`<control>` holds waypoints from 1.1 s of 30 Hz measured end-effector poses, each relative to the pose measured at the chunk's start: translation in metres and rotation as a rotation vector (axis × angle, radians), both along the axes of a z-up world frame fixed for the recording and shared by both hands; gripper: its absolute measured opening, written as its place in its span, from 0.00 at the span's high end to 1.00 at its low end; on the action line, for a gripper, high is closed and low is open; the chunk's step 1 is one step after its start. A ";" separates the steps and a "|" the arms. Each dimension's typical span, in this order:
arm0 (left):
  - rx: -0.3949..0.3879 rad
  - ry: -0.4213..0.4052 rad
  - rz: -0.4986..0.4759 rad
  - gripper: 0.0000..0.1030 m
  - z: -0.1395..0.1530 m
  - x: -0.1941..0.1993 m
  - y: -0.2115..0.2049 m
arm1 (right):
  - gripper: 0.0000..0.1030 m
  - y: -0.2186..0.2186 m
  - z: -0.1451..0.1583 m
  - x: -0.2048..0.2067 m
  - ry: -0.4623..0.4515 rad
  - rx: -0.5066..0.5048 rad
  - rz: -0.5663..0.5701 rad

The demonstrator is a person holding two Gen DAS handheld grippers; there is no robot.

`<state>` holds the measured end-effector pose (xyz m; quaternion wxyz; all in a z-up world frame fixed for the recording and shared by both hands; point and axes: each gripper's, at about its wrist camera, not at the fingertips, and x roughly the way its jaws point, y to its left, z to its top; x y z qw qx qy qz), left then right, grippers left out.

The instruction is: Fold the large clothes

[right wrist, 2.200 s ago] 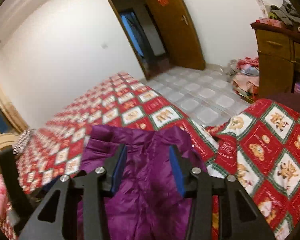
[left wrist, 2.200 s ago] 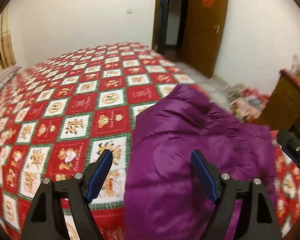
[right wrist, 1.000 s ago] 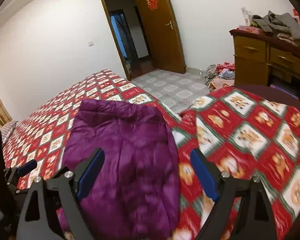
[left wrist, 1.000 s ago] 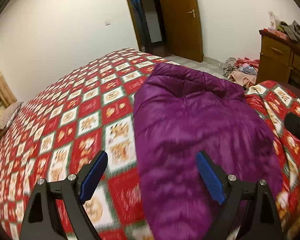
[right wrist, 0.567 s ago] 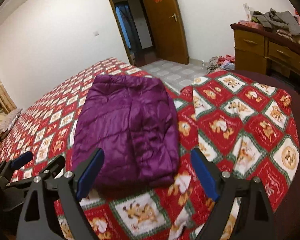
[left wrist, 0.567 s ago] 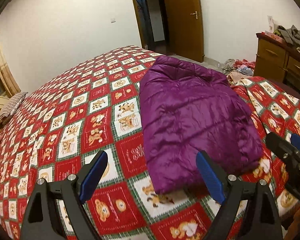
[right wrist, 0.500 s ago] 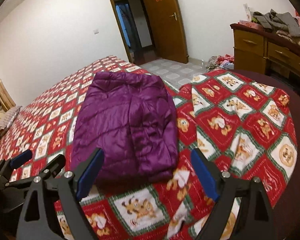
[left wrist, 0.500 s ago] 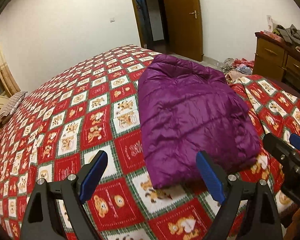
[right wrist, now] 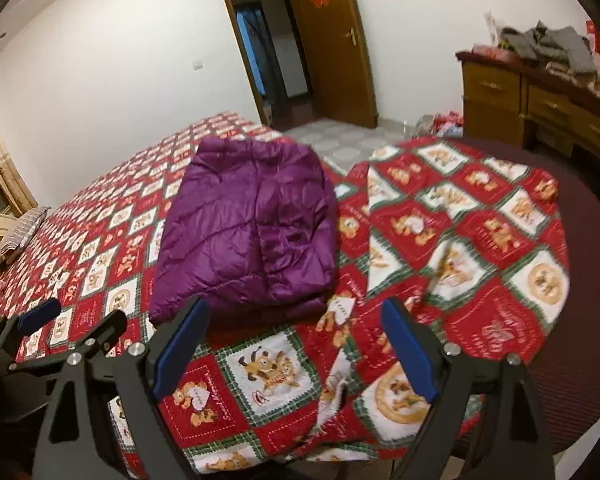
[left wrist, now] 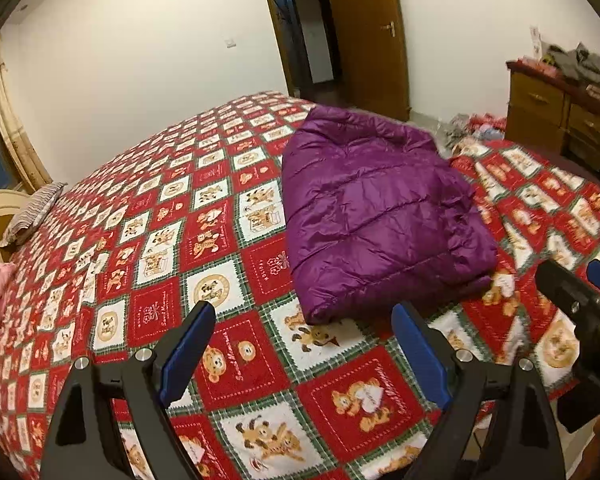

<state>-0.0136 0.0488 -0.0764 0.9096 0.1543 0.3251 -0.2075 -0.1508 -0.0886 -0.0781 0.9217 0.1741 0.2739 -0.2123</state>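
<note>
From the left wrist view, the left gripper (left wrist: 302, 330) is hanging over the near part of the bed (left wrist: 148, 248), its blue-padded fingers (left wrist: 186, 346) spread wide with nothing between them — only the red, white and green patchwork bedspread (left wrist: 236, 364) is showing in the gap. The folded purple puffer jacket (left wrist: 376, 216) is lying flat on the bedspread beyond the fingers, toward the right side of the bed, well apart from the pads. The right gripper (left wrist: 584, 312) is poking in at the right edge, beside the jacket's near corner and not touching it. A striped pillow (left wrist: 32, 214) is sitting at the far left edge of the bed, and a wooden dresser (left wrist: 556, 116) is standing against the right wall.

From the right wrist view, the right gripper (right wrist: 294, 346) is also holding its fingers (right wrist: 408, 354) wide apart and empty, hovering above the bedspread (right wrist: 268, 376) just short of the jacket's near edge. The jacket (right wrist: 248, 232) is resting ahead and slightly left, folded into a compact rectangle. The left gripper (right wrist: 68, 322) is showing at the lower left — clear of the fabric. A brown door (right wrist: 332, 40) is standing open behind.
</note>
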 end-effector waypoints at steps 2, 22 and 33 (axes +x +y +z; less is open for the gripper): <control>-0.028 0.001 -0.006 0.12 0.006 -0.006 0.006 | 0.13 0.003 0.009 -0.009 -0.025 -0.015 -0.011; -0.212 -0.192 0.027 0.12 0.092 -0.055 0.060 | 0.01 0.051 0.103 -0.068 -0.337 -0.223 -0.038; -0.231 -0.234 0.018 0.12 0.107 -0.065 0.066 | 0.01 0.055 0.113 -0.077 -0.384 -0.254 -0.054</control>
